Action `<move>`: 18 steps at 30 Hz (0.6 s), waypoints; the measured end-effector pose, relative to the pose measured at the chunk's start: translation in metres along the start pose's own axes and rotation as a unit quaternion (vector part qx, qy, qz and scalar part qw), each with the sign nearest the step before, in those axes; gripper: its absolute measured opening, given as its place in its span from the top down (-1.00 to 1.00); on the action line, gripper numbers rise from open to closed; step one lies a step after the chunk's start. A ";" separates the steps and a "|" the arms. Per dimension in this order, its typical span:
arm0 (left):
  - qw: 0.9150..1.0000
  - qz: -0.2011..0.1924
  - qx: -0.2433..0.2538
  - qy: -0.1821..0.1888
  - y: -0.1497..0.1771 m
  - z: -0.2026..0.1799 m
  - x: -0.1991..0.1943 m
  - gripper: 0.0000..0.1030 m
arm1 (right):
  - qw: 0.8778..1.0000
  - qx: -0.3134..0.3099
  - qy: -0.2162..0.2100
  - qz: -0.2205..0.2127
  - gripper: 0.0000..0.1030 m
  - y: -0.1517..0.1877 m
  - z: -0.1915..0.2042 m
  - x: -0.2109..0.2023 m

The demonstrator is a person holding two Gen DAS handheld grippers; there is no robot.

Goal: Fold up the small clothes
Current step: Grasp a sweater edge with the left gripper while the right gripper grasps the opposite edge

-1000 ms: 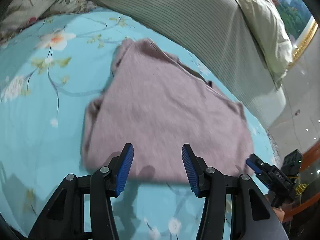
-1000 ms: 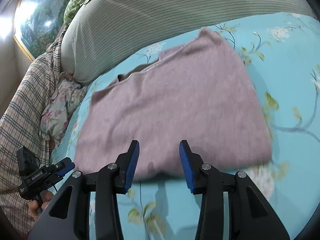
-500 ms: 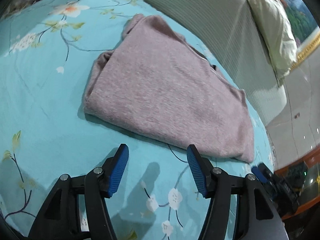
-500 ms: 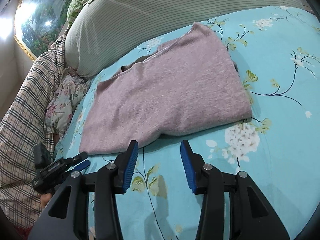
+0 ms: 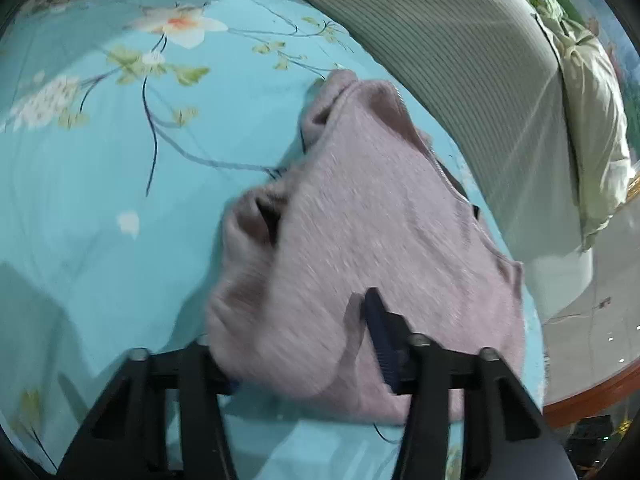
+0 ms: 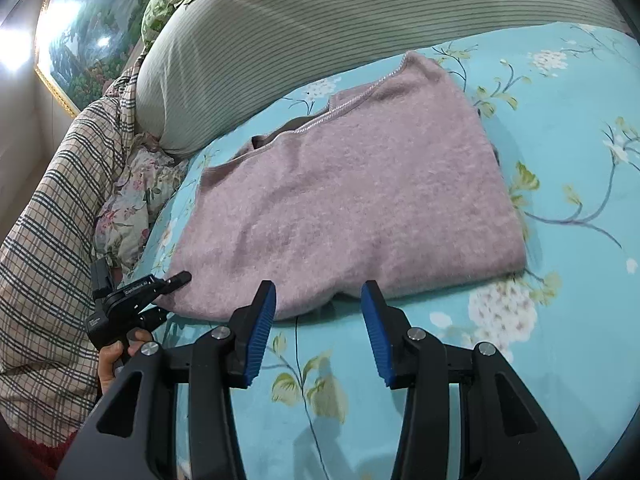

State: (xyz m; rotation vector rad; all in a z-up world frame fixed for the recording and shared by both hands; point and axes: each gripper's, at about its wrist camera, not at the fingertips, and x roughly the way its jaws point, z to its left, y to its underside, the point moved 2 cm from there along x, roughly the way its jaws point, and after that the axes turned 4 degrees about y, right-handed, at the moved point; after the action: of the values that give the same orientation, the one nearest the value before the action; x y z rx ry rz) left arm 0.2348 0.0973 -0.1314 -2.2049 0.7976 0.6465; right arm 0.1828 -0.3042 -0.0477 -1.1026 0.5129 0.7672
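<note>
A folded pink sweater (image 6: 352, 200) lies on the turquoise floral bedsheet (image 6: 560, 320). My left gripper (image 5: 292, 320) has the sweater's (image 5: 360, 220) near corner between its jaws, which are closing. One finger lies on top of the cloth and the other is hidden under it. In the right wrist view the left gripper (image 6: 172, 296) bites that corner from the left, held by a person's hand (image 6: 110, 364). My right gripper (image 6: 318, 286) stands open just in front of the sweater's near edge, with nothing between its pads.
A grey striped bolster (image 6: 320, 40) runs along the far side of the bed. A plaid blanket (image 6: 44, 260) and a floral pillow (image 6: 132, 200) lie to the left. A framed landscape picture (image 6: 88, 36) hangs behind. In the left wrist view, the bed's edge and floor (image 5: 592, 320) show at right.
The left gripper came forward and down onto the sweater's corner, rolled, and its jaws narrowed around the cloth. The right gripper pulled back from the sweater's edge, then stayed.
</note>
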 end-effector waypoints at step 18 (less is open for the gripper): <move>0.943 0.001 0.327 0.055 0.051 -0.193 0.019 0.87 | 0.994 0.048 -0.088 0.046 0.11 -0.110 -0.035 0.057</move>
State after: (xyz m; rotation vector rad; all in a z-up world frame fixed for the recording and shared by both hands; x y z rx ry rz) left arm 0.2525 -0.0819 -0.0432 -1.6344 0.9113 0.2049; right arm 0.3037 -0.3468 -0.0361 -0.9172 0.4489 0.9020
